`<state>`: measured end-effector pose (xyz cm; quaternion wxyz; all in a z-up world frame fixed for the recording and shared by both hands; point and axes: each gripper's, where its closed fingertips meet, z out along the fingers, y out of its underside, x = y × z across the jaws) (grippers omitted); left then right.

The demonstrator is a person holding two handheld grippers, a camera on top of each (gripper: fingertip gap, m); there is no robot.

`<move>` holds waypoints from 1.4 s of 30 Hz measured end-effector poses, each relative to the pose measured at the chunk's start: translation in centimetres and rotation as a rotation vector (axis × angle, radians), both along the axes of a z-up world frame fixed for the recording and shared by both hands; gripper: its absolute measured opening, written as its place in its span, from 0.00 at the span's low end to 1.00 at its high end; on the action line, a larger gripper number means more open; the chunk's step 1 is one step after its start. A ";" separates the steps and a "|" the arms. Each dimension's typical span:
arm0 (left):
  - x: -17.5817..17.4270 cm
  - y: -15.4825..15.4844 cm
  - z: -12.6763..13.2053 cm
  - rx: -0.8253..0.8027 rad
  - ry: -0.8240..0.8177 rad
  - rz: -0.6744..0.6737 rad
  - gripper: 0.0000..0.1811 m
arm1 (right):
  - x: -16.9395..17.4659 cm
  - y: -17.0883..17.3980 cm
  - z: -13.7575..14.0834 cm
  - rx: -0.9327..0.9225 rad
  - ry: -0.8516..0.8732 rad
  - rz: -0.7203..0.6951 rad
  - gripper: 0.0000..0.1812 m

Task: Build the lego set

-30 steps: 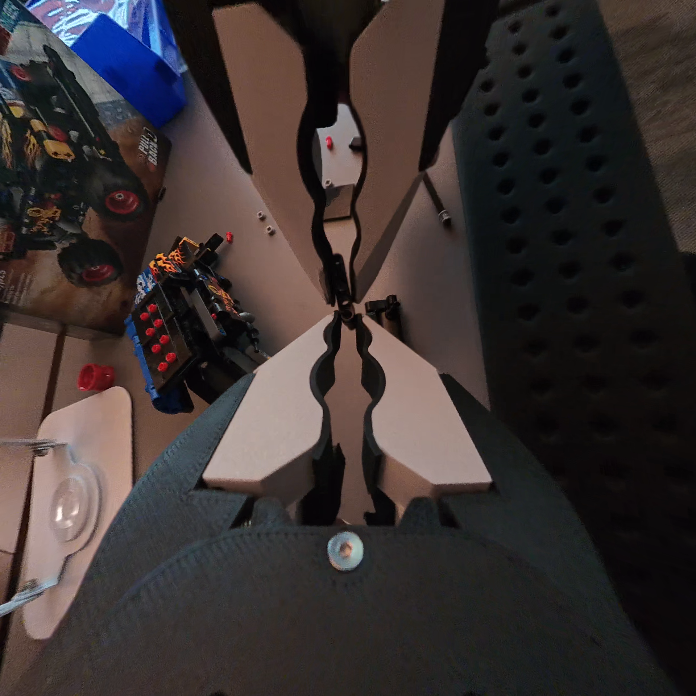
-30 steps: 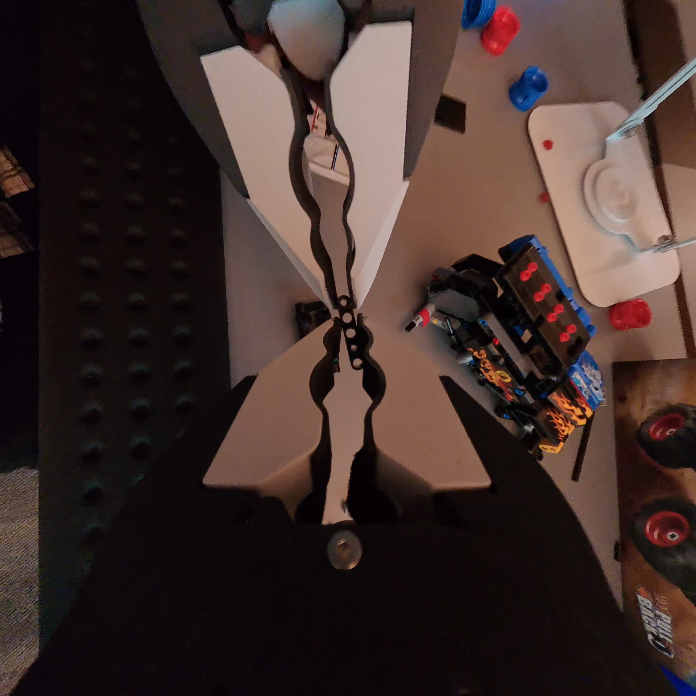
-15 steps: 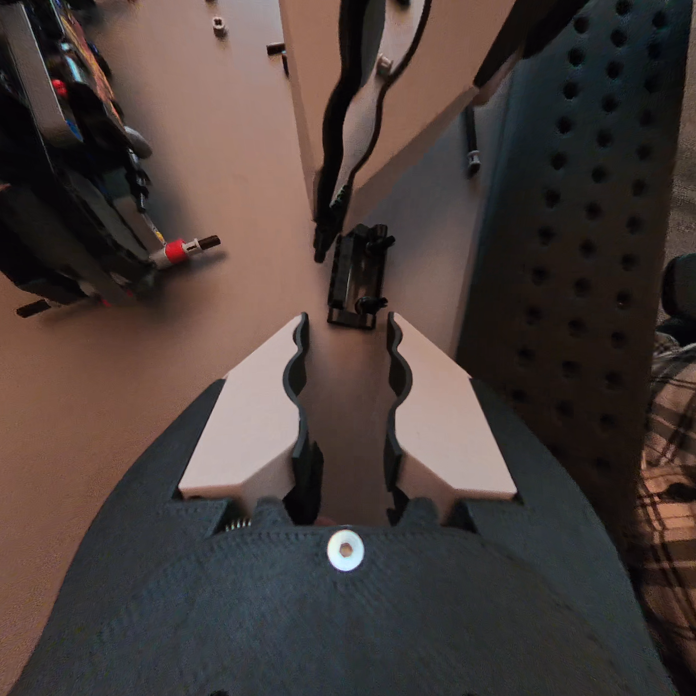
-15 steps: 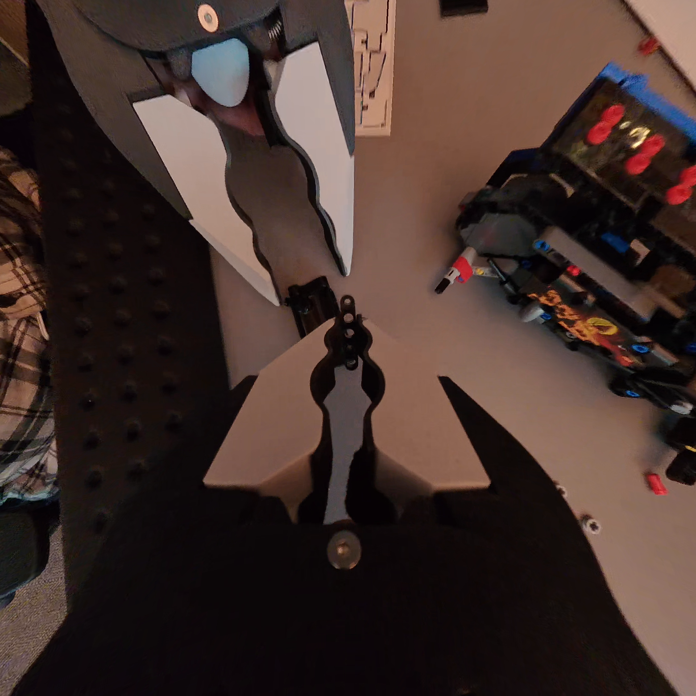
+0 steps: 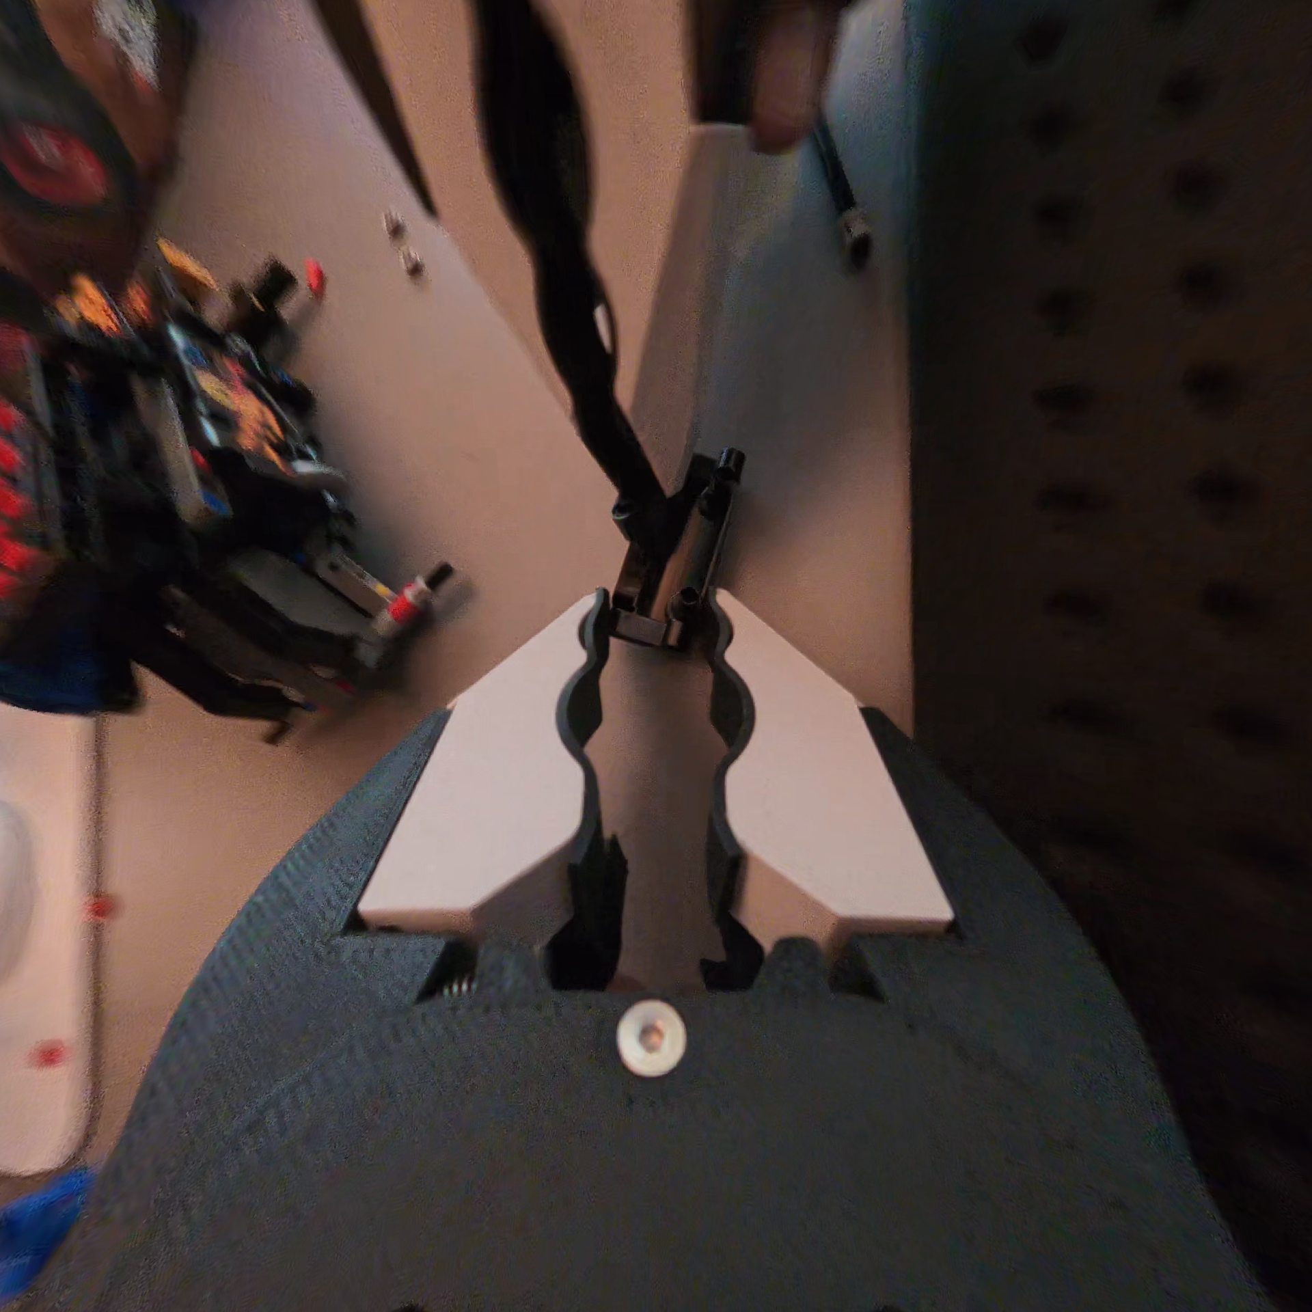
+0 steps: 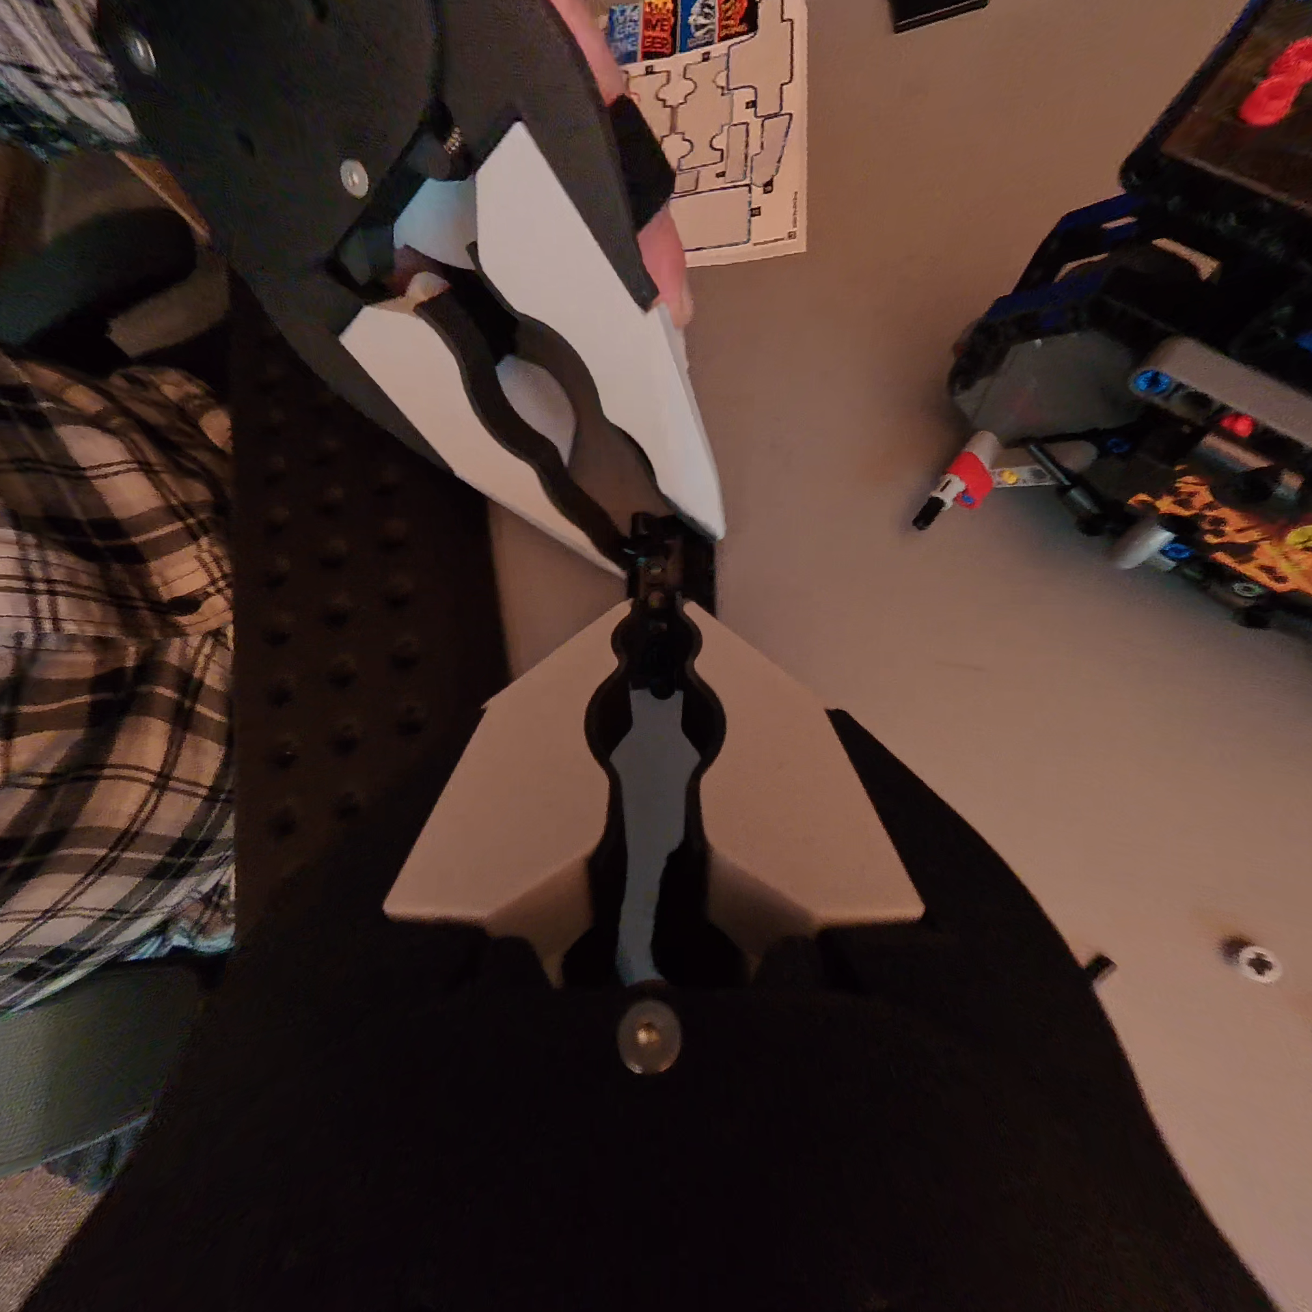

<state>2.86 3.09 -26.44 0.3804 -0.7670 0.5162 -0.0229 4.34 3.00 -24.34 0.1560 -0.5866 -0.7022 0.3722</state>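
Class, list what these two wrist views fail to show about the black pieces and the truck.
- Right gripper: its fingers cover most of the black beam.
- Left wrist view: motion blur smears the truck model.
- Right wrist view: the frame edge crops the truck.
- Whether beam and black frame piece are joined: too dark.

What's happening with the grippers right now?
Left gripper shut on black frame. Right gripper shut on black beam, tip at frame. Truck sits aside.

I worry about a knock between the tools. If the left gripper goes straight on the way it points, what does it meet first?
Most likely the right gripper, close ahead of the black lego part between the left gripper fingertips; depth is unclear.
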 end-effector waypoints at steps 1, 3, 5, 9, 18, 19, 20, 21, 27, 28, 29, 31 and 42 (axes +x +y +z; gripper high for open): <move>-0.2 0.2 0.1 0.068 0.052 -0.016 0.15 | 0.1 -0.1 -0.1 -0.009 -0.004 0.004 0.03; -0.3 0.3 0.2 0.052 0.037 0.010 0.17 | 0.2 0.1 -0.7 0.019 -0.030 0.000 0.03; -0.6 0.4 0.4 -0.021 -0.038 0.052 0.23 | 0.1 -0.1 -0.8 0.035 -0.031 -0.001 0.03; -0.7 0.1 1.4 -0.260 -0.314 0.144 0.27 | -0.1 -0.4 -1.0 0.118 -0.026 0.008 0.03; -0.3 0.0 0.2 -0.498 -0.457 0.215 0.17 | -0.1 -0.7 -1.2 0.305 0.052 0.001 0.02; -0.3 0.1 0.2 -0.509 -0.466 0.233 0.14 | -0.1 -0.7 -1.2 0.305 0.058 -0.002 0.02; -0.4 0.2 0.1 -0.515 -0.473 0.240 0.11 | 0.0 -0.8 -1.2 0.304 0.064 -0.001 0.02; -0.4 0.3 0.0 -0.518 -0.483 0.242 0.06 | 0.0 -0.9 -1.2 0.306 0.066 0.001 0.02; 0.3 -0.2 0.0 -0.397 -0.427 0.168 0.06 | 0.3 -0.9 -0.1 0.194 0.117 -0.033 0.02; 0.3 -0.1 0.1 -0.356 -0.408 0.158 0.06 | 0.3 -0.8 0.5 0.152 0.136 -0.046 0.02; 0.3 -0.1 0.2 -0.325 -0.392 0.154 0.06 | 0.4 -0.6 0.9 0.112 0.145 -0.060 0.02; 0.5 0.0 0.6 -0.221 -0.341 0.116 0.05 | 0.6 -0.1 1.3 0.044 0.146 -0.091 0.02; 1.8 -1.3 1.2 0.090 -0.121 -0.031 0.05 | 1.1 -1.1 1.0 -0.072 0.090 -0.102 0.02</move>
